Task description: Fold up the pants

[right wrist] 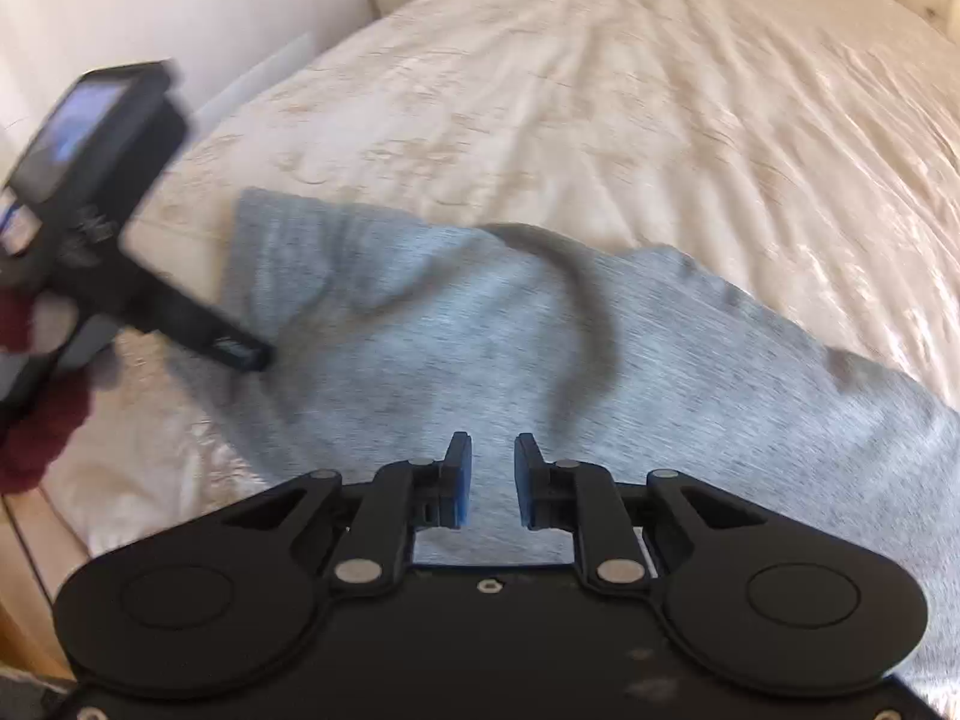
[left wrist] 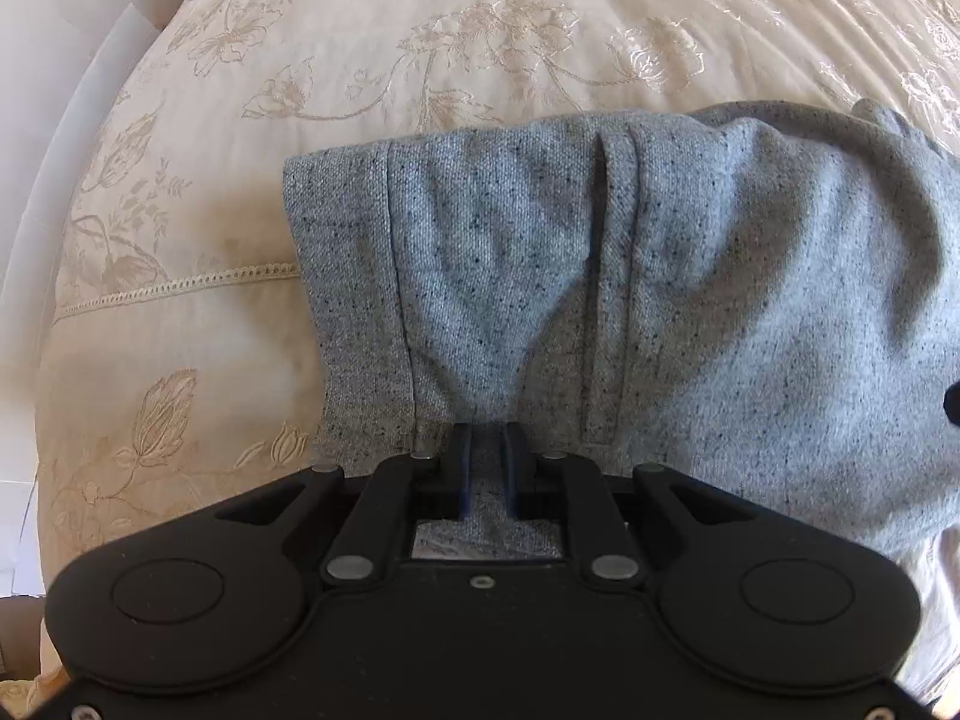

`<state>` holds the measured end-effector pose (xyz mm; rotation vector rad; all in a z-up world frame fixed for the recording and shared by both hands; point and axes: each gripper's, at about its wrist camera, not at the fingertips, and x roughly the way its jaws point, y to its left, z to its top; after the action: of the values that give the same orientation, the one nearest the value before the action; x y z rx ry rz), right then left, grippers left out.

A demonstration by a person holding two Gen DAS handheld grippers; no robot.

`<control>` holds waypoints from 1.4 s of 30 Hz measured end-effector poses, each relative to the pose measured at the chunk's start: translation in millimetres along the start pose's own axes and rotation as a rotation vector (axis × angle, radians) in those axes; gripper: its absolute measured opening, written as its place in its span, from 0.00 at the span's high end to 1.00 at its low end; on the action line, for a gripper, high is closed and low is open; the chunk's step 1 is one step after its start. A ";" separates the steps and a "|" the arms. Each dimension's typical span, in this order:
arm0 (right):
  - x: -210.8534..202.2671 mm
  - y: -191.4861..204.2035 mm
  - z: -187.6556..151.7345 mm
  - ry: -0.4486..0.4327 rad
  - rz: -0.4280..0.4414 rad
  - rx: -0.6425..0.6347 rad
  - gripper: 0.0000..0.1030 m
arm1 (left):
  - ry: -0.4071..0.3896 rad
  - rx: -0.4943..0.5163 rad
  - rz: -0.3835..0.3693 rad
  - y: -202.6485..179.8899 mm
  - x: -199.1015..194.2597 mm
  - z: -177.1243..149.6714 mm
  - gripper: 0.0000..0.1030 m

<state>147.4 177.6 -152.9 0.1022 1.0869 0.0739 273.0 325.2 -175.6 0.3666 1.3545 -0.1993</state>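
The left gripper (left wrist: pixel 486 462) pinched a fold of the grey pants (left wrist: pixel 660 300) near the bed's (left wrist: pixel 420 60) edge, while the right gripper (right wrist: pixel 493 480) hung slightly open, empty, above them.

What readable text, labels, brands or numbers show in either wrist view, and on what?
None readable.
Left gripper: a pale mark on its finger, too blurred to read.
Its camera screen: lit, no legible characters.
Grey pants, bedspread: no print, only floral embroidery.
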 end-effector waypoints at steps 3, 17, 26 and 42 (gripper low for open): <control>18.5 -15.6 -13.3 0.083 -0.010 0.049 0.82 | 0.018 -0.010 0.003 2.0 -1.0 -10.7 0.80; -9.2 -45.9 25.5 -0.036 -0.044 0.080 0.82 | -0.088 -0.026 -0.033 -20.1 -20.0 25.3 0.81; 45.6 -87.0 117.5 -0.031 -0.059 0.087 0.71 | -0.050 -0.037 -0.053 -15.2 3.7 -9.8 0.76; 19.7 -46.0 78.3 0.012 0.091 -0.076 0.96 | -0.036 -0.073 -0.051 -9.7 8.7 -2.7 0.76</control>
<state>226.4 130.5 -139.6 0.0827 1.0896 0.1977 268.9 317.8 -186.0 0.2664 1.3331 -0.1970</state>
